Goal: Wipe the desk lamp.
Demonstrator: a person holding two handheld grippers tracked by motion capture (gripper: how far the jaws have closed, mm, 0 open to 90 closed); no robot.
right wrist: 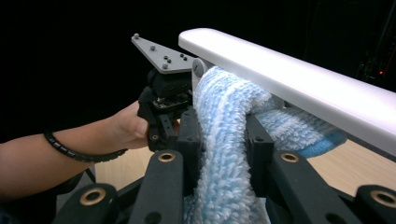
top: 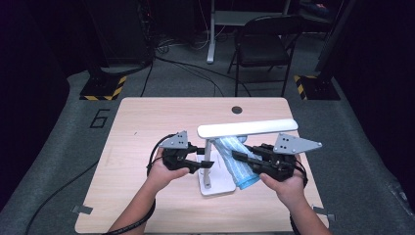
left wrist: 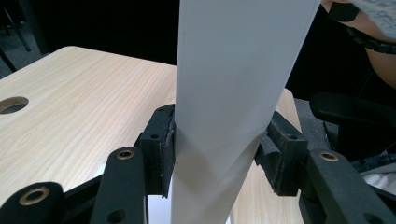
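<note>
On the left side of the light wooden table [top: 147, 122], the person's left hand [top: 164, 171] holds the left gripper [top: 203, 165], a black two-jaw tool with a grey three-cornered plate on top. Its jaws point to the right and are clamped on the upright white stem [left wrist: 229, 93] of a white desk lamp; in the left gripper view the black pads press against both sides of this flat stem. The lamp stands near the middle of the table, a little toward the person, on its flat white square base [top: 220, 188]. From the top of the stem, the long white lamp head [top: 247, 128] reaches out to the right, about level, above both grippers.

Just under this lamp head, and to the right of the stem, there is a fluffy cloth with light blue and white stripes [top: 237, 159]. It lies slanted, with the upper end close to the joint of the lamp and the lower, darker blue end hanging over the base. In the right gripper view the cloth touches the underside of the lamp head.

On the right, the person's right hand [top: 288, 183] holds the right gripper [top: 241, 157], which points to the left. Its jaws are closed on the cloth, and the soft pile bulges between them.
</note>
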